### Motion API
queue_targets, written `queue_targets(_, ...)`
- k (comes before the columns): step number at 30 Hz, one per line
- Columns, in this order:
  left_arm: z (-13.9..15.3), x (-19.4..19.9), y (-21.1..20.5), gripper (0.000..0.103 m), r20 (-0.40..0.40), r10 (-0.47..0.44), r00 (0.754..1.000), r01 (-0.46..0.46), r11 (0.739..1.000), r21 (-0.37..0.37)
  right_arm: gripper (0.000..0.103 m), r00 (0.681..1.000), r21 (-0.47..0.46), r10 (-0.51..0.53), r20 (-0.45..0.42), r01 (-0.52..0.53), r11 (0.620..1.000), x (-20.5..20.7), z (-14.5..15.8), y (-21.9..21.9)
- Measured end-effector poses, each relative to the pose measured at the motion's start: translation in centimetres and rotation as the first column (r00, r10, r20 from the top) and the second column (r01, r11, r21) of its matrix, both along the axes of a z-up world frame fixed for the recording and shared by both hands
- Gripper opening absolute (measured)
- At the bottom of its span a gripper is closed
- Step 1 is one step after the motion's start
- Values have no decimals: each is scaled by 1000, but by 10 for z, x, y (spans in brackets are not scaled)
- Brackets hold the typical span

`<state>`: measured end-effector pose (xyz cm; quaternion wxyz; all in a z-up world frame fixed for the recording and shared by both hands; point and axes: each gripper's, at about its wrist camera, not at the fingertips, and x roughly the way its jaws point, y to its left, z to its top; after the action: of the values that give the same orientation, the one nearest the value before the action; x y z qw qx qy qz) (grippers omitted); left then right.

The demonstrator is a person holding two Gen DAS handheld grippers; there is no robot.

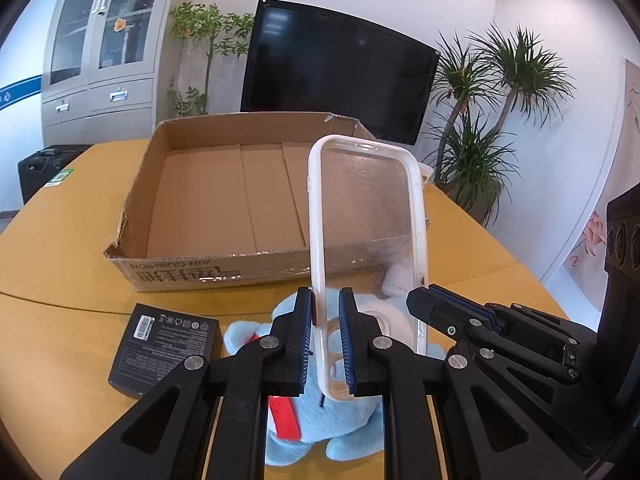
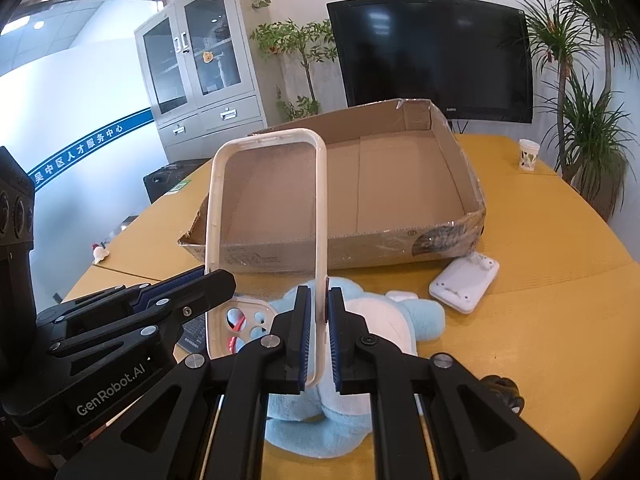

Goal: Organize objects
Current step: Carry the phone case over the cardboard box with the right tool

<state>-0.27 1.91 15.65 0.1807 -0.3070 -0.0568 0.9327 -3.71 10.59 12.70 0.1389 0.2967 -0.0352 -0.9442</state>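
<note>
A: Nearest first. What are the claws doing?

B: Left claw [image 1: 325, 344] is clenched on the left rim of a clear phone case [image 1: 366, 240] with a white bumper. Right claw [image 2: 318, 340] is clenched on the opposite, right rim of the same phone case [image 2: 266, 216]. Both grip near the camera-cutout end, so the case stands upright, clear of the worktop.

A: What lies beneath the case?

B: A light blue plush toy [image 1: 320, 432] with a red strip, lying on the yellow worktop [image 1: 60, 280] directly under both claws. Left of it, near edge, a flat black box [image 1: 166, 354] with a barcode label, just beside the toy.

A: And to the right?

B: In the right wrist view, a small white device [image 2: 464, 282] lies on the worktop right of the toy, close to the near wall of the cardboard box.

A: The cardboard box?

B: Open shallow cardboard box [image 1: 224, 200], beyond the toy, middle of the worktop. Interior shows only bare cardboard. Printed text on its near wall; left near corner torn.

A: Farther out?

B: A paper cup [image 2: 529, 154] on the far right of the worktop, well apart from the box. Behind the worktop: a dark television [image 1: 340, 68], a grey glass-door cabinet [image 1: 100, 52] at far left, potted plants [image 1: 492, 96] at far right.
</note>
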Motion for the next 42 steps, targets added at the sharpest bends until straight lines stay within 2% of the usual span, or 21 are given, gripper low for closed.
queue_targets(17,12,-40,-11,11,-25,21,999,-21,1000,-6,7,999,31,11,-33,-10,999,-32,13,-17)
queue_targets(42,23,-135,-27,11,-24,56,998,-56,998,11,6,997,94,18,-69,-11,996,-103,24,-42)
